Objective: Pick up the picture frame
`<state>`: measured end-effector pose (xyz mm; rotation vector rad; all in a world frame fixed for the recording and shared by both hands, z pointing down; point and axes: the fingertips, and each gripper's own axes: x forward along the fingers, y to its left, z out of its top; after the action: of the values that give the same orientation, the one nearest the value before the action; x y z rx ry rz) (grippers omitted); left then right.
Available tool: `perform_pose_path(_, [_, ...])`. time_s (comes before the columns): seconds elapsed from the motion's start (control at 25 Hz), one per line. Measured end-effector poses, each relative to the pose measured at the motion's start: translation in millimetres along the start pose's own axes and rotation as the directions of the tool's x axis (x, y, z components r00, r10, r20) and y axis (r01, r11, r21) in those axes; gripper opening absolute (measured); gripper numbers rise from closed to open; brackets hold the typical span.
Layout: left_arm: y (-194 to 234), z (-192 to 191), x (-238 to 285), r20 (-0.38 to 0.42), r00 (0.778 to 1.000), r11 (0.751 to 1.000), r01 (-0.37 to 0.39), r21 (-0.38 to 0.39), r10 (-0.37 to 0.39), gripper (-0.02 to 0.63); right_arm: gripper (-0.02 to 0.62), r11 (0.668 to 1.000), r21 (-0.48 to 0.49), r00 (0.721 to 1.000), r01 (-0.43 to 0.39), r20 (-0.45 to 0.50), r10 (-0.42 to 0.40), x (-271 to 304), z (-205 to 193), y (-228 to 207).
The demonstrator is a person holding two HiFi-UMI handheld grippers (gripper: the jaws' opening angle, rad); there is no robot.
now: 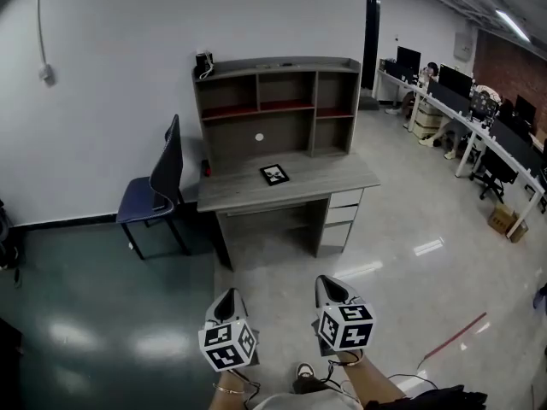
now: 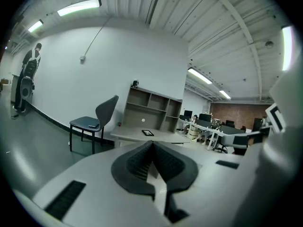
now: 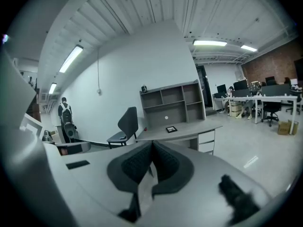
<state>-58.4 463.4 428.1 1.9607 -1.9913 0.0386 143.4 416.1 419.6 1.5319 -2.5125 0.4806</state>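
Observation:
A small black picture frame (image 1: 274, 174) lies flat on the grey desk (image 1: 342, 176), in front of the shelf unit; it also shows as a picture frame (image 2: 147, 133) in the left gripper view and a picture frame (image 3: 171, 129) in the right gripper view. Both grippers are held low, well short of the desk, over the floor. My left gripper (image 1: 227, 299) is shut, its dark pads together with nothing between them. My right gripper (image 1: 329, 287) is shut and empty too. Both point toward the desk.
A grey shelf unit (image 1: 278, 101) stands on the desk against the white wall. A dark blue chair (image 1: 158, 190) sits left of the desk. Drawers (image 1: 344, 212) hang under its right side. Office desks with monitors and seated people (image 1: 466, 109) line the far right.

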Motion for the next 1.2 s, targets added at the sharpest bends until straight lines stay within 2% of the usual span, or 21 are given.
perform_pose_path(0.56, [16.8, 7.7, 43.9, -0.006, 0.999, 0.999, -0.035, 0.011, 0.035, 0.012, 0.032, 0.998, 0.064, 1.000, 0.013, -0.018, -0.012, 55.2, -0.1, -22.4])
perform_pose_path(0.88, [22.6, 26.8, 104.7, -0.015, 0.999, 0.998, -0.040, 0.039, 0.040, 0.012, 0.032, 0.995, 0.101, 0.999, 0.008, -0.041, -0.004, 118.4, 13.2, -42.7])
perform_pose_path(1.2, [26.4, 50.0, 171.5, -0.007, 0.999, 0.999, -0.033, 0.016, 0.033, 0.012, 0.032, 0.998, 0.070, 0.999, 0.004, -0.049, -0.001, 182.1, 46.3, -60.2])
